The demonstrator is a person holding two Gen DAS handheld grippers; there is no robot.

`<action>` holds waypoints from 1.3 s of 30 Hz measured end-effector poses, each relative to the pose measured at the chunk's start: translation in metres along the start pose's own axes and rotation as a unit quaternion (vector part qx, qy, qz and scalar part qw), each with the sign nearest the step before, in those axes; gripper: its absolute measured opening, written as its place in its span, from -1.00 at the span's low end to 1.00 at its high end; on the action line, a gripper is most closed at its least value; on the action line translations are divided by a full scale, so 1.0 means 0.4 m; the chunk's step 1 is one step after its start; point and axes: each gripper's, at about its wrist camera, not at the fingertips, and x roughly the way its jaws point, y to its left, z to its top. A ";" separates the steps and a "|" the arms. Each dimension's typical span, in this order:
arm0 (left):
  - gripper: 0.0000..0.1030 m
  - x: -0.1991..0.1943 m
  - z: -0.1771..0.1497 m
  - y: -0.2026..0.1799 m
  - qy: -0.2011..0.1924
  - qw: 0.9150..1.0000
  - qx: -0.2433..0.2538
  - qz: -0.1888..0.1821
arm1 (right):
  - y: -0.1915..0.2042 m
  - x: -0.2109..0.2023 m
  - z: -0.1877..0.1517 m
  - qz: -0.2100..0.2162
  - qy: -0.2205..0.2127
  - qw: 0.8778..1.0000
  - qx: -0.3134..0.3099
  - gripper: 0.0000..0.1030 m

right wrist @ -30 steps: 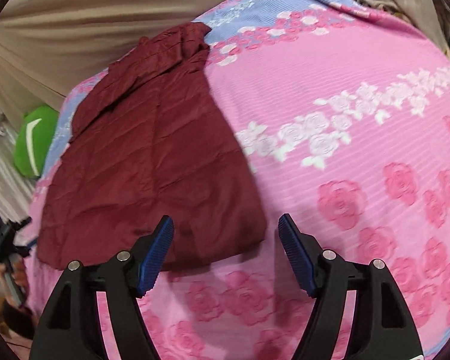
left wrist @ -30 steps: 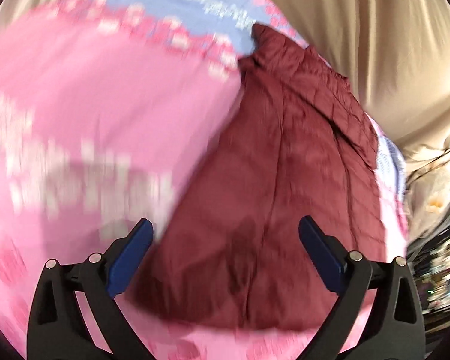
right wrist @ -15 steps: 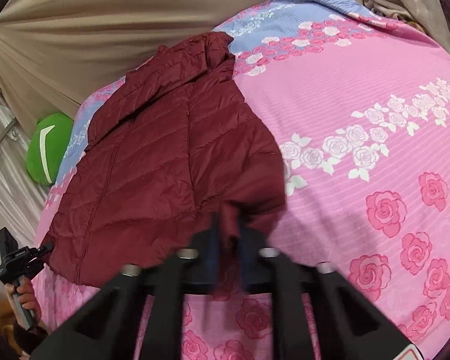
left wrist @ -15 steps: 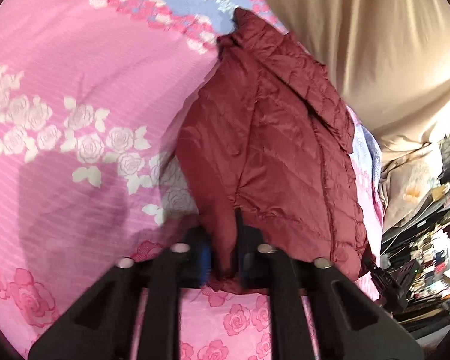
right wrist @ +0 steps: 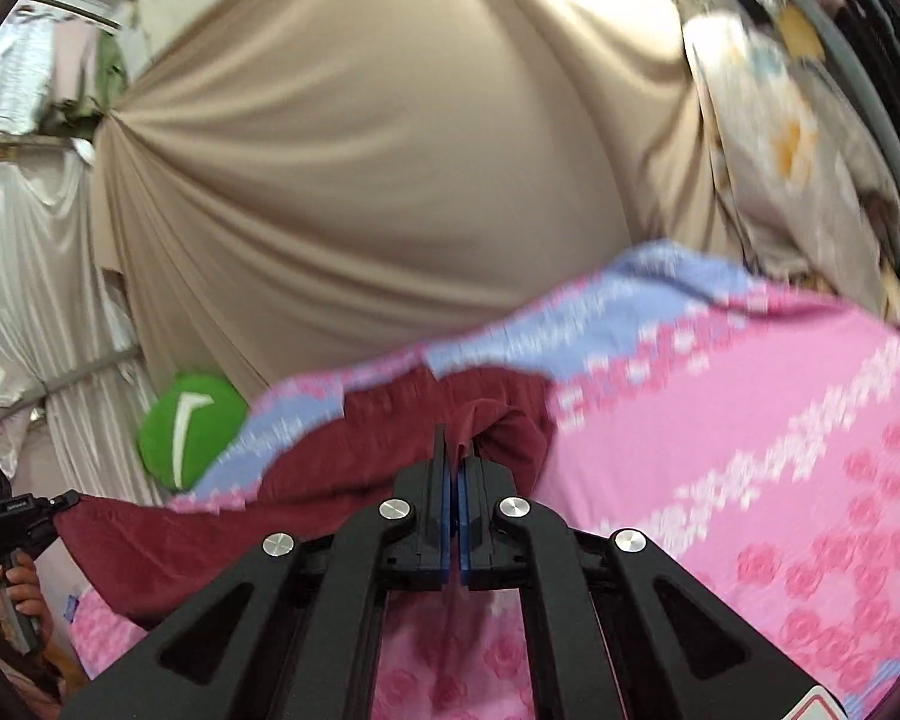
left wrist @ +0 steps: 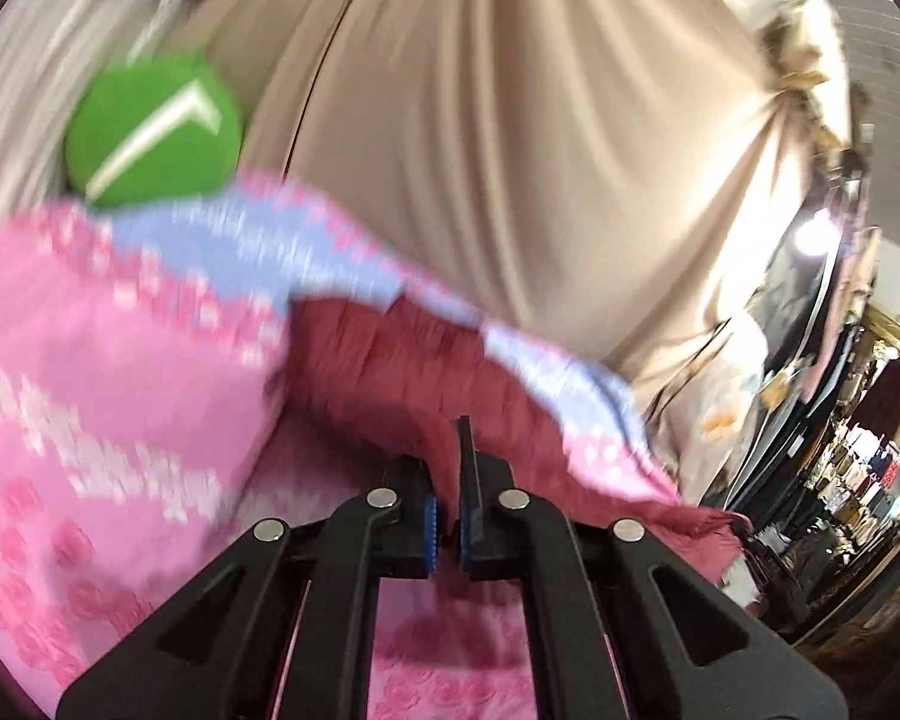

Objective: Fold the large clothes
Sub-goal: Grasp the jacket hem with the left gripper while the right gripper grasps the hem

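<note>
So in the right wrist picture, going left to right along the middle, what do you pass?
Person's hand holding the other gripper's handle → green cushion → maroon quilted jacket → right gripper, shut on the jacket → pink rose-patterned bedsheet.

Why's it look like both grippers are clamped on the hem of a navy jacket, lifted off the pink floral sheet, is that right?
Wrong colour only. The jacket is maroon, not navy, as the right wrist view shows. The rest holds: left gripper and right gripper are both clamped on its hem, lifted off the pink floral sheet.
</note>
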 end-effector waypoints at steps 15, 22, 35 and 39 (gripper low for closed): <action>-0.93 -0.015 0.047 -0.017 -0.028 0.998 0.030 0.056 | 0.077 -0.093 0.088 0.052 -0.065 0.995 -0.046 -0.97; -0.93 0.263 0.006 0.115 0.089 0.988 0.006 0.122 | -0.001 0.159 0.029 0.004 0.042 0.999 -0.010 -0.97; -0.93 0.660 -0.052 0.226 0.198 0.943 0.071 0.258 | -0.149 0.605 -0.082 -0.116 0.224 0.967 0.026 -0.97; -0.92 0.705 -0.073 0.251 0.219 0.938 0.068 0.260 | -0.169 0.654 -0.123 -0.135 0.250 0.959 0.021 -0.98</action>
